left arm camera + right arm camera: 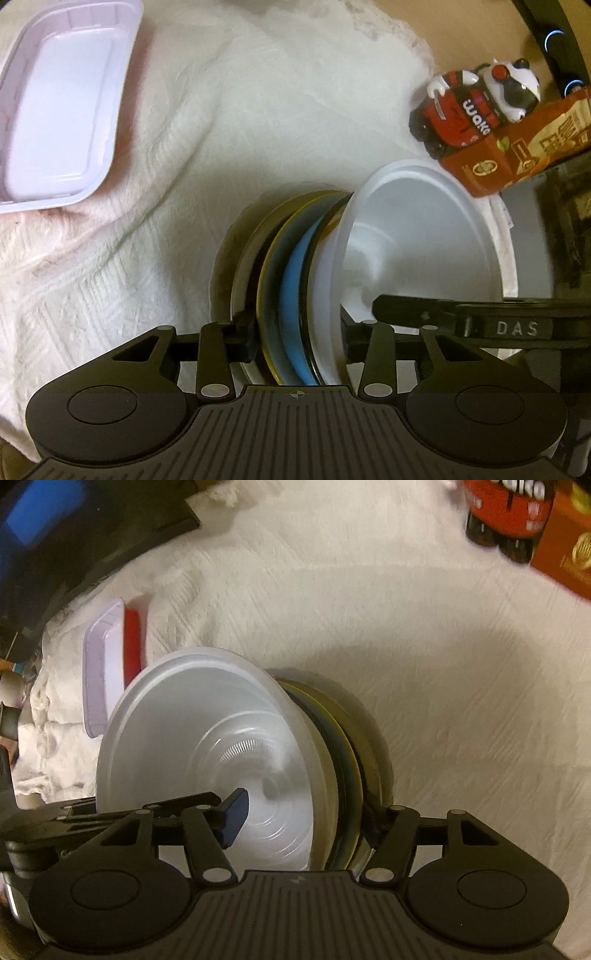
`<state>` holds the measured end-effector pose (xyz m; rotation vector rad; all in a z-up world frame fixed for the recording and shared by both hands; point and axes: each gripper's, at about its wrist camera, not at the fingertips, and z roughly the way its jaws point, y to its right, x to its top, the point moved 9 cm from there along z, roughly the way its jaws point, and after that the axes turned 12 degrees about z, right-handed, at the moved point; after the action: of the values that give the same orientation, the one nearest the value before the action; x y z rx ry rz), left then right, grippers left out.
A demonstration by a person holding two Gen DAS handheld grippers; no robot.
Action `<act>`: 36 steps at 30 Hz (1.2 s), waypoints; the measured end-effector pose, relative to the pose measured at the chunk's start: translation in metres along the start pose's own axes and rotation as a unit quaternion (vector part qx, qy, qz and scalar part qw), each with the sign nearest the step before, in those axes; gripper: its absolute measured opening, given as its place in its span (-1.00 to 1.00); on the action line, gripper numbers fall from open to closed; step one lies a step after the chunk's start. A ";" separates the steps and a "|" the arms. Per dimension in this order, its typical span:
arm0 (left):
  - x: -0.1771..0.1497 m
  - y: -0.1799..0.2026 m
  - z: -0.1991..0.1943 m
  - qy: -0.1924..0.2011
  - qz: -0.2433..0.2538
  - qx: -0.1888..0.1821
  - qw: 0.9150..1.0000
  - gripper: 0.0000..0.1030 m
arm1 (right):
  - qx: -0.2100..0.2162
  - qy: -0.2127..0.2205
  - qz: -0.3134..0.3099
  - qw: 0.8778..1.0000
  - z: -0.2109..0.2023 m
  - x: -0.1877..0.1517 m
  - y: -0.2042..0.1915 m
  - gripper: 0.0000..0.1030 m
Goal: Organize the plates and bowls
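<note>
A stack of plates and bowls (291, 295) is held on edge above the white cloth: a steel plate, a yellow-rimmed plate, a blue plate, a dark-rimmed one and a clear plastic bowl (417, 236) nested on top. My left gripper (295, 339) is shut on the stack from one side. In the right wrist view my right gripper (306, 819) is shut on the same stack (347, 775), one finger (234, 818) inside the clear bowl (207, 760), the other behind the plates.
A pale rectangular plastic tray (62, 107) lies on the white cloth (229, 122) at the left; it also shows in the right wrist view (103, 672) beside a red tray (132, 646). A toy figure (476, 107) and an orange box (524, 147) stand at the right.
</note>
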<state>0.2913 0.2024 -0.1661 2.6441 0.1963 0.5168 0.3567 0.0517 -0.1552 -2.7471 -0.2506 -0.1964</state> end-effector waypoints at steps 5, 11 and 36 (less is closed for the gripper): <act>0.002 -0.004 -0.003 0.007 -0.014 -0.005 1.000 -0.17 | 0.013 0.011 0.003 1.000 -0.007 0.000 0.004 0.22; 0.002 -0.006 -0.007 0.007 -0.014 0.004 1.000 -0.20 | -0.002 0.034 -0.023 0.999 -0.012 0.001 -0.003 0.24; 0.019 0.007 -0.061 0.081 -0.022 -0.020 0.996 -0.29 | 0.012 0.153 -0.083 0.985 -0.052 -0.015 -0.024 0.19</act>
<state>0.2852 0.2237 -0.1058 2.5542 0.2888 0.7131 0.3321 0.0524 -0.1016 -2.6240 -0.3931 -0.6484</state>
